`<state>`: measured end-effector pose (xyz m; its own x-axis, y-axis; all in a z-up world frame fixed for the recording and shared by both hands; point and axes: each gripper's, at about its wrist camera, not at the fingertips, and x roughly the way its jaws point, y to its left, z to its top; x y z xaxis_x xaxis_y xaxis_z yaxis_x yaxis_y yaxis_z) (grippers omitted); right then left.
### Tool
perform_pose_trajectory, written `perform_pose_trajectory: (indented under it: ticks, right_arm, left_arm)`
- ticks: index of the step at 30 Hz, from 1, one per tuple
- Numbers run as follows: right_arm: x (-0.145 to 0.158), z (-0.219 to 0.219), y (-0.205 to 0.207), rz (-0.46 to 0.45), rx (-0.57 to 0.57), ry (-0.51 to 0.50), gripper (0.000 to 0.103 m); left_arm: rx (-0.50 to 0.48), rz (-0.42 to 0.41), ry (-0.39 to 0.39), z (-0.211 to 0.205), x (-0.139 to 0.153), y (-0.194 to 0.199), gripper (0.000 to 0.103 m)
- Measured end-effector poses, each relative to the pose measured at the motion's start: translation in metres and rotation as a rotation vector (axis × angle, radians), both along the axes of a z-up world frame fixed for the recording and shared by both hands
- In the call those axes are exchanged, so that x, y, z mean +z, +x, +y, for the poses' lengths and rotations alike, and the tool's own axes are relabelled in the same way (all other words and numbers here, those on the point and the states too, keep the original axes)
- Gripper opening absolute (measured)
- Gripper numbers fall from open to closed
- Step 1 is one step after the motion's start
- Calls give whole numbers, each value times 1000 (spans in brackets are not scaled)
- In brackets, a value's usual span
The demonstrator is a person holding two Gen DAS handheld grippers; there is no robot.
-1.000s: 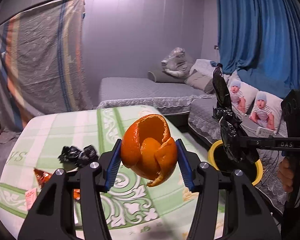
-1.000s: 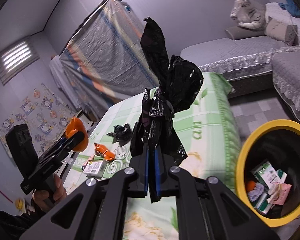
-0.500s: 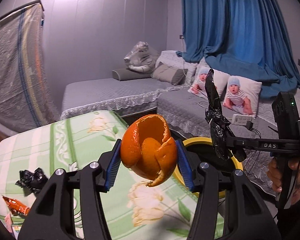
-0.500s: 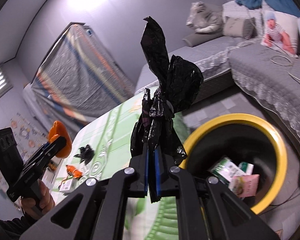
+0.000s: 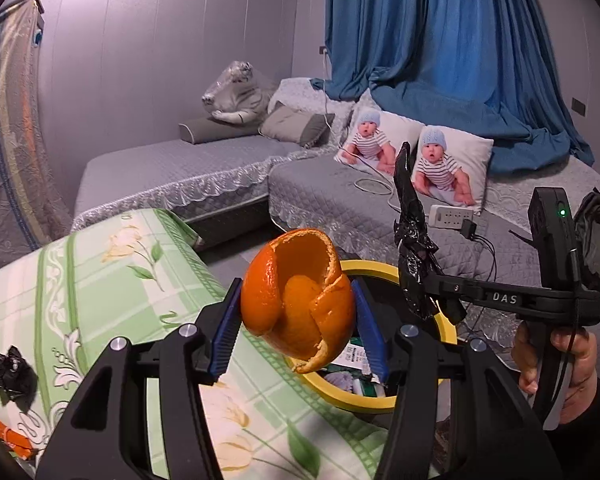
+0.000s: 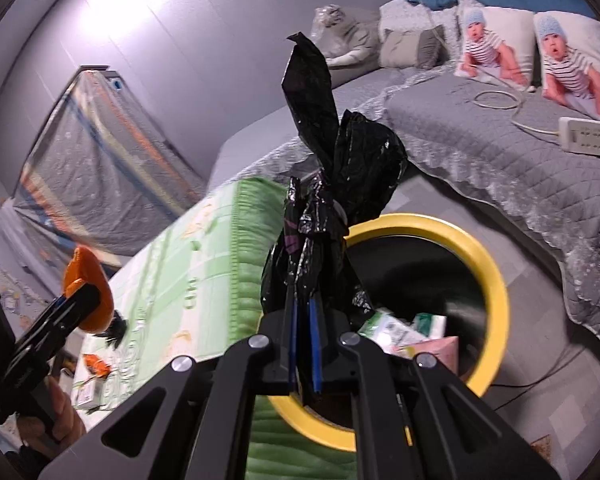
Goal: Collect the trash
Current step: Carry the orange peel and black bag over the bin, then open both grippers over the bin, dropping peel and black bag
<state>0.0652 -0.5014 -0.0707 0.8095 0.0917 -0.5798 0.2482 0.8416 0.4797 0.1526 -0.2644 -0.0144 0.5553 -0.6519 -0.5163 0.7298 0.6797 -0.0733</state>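
Clearly the curled orange peel [image 5: 298, 300] sits squeezed between the blue pads of the left tongs [image 5: 298, 320], held in the air near the rim of the yellow-rimmed round bin [image 6: 496, 292], which stands on the floor beside the green flowered bench [image 5: 100, 280]. The right tongs [image 6: 304, 344] are clamped tight on a crumpled black plastic bag [image 6: 332, 184], above the bin's near edge.

The peel is hollow and thin; a hard squeeze could fold it, and a release short of the opening would likely drop it on the rim or the bench edge. The bag is light and may cling to the pads or drift onto the floor. Both tongs crowd one opening, so they could knock together.

Count: one peel, one held bag, one bin, two tongs. On the bench lie one more crumpled black scrap [image 5: 10, 376], one orange wrapper [image 6: 96, 364] and one small white label-like packet [image 6: 86, 394]. Several packets lie in the bin; the number is unclear.
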Motion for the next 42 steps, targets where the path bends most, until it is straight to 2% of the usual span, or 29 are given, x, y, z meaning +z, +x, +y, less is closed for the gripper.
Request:
perform_pose_trajectory:
  ticks: [6, 10, 13, 17, 21, 24, 25, 27, 29, 31, 33, 35, 37, 40, 42]
  right_arm:
    - [-20, -12, 4, 54, -46, 13, 5]
    - [-34, -19, 7, 94, -70, 17, 5]
    - [-42, -22, 8, 114, -76, 31, 5]
    - [-52, -26, 10, 147, -80, 45, 5]
    - [-57, -28, 10, 168, -73, 50, 5]
    - [-58, -30, 8, 173, -78, 53, 7]
    - [-58, -32, 6, 171, -91, 54, 11]
    - [-56, -36, 3, 168, -111, 63, 18]
    - [-56, -40, 1, 164, -134, 66, 32]
    - [-54, -44, -2, 157, -150, 74, 40]
    - [-51, -45, -6, 150, -169, 69, 48]
    - [-45, -43, -9, 133, -175, 63, 57]
    - [-36, -38, -10, 104, -172, 45, 65]
    - [-19, -24, -5, 39, -92, 21, 67]
    - [-1, -3, 4, -16, 16, 1, 68]
  left_arm:
    - [-30, 61, 6, -26, -23, 18, 51]
    - [-43, 107, 32, -47, -43, 29, 51]
    - [-49, 107, 76, -63, -58, 33, 51]
    - [-93, 177, 87, -80, -77, 40, 51]
    - [-91, 230, 92, -88, -91, 46, 52]
    - [-73, 235, 88, -89, -93, 49, 57]
    - [-70, 232, 81, -88, -92, 49, 59]
    - [-68, 224, 64, -86, -87, 50, 68]
    - [-58, 208, 54, -84, -83, 48, 75]
    - [-47, 201, 42, -79, -79, 48, 82]
    - [0, 192, 9, -68, -73, 49, 92]
    - [53, 173, -43, -50, -64, 50, 92]
    - [121, 120, -81, -30, -49, 48, 93]
    - [237, 16, -132, 12, -23, 40, 94]
    - [277, -34, -165, 44, -5, 32, 94]
